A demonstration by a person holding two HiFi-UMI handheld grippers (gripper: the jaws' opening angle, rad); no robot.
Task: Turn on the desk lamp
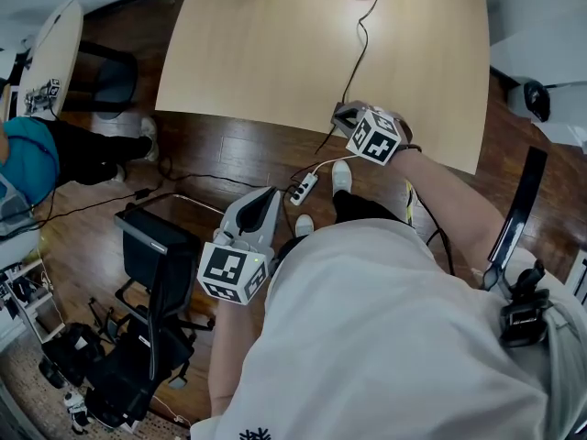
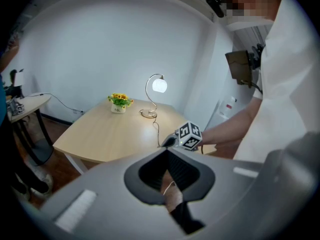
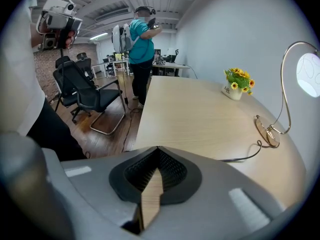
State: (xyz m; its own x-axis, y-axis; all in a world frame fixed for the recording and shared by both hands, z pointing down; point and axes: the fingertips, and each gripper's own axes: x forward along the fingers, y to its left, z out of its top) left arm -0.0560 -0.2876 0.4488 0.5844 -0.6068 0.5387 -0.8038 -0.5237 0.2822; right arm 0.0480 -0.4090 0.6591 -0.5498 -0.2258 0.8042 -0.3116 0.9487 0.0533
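Holding both tools closed, jaw tips pressed together with nothing between them, a person stands at the near edge of a pale wooden worktop (image 1: 275,53). The right tool (image 1: 341,115) hovers over that near edge, just beside a black cord (image 1: 359,39). The left tool (image 1: 271,195) is off the worktop, lower, above the wooden floor. The desk lamp (image 2: 156,91), with a curved gold neck and a glowing round white shade, stands near the far edge, well apart from both tools. Its cord crosses the worktop to the near edge; a white power strip (image 1: 304,189) lies on the floor below. A small pot of yellow flowers (image 2: 119,103) sits near the lamp. A black office chair (image 1: 147,264) stands on the floor by the left tool, and another person in a teal top (image 3: 141,34) stands well beyond the worktop.
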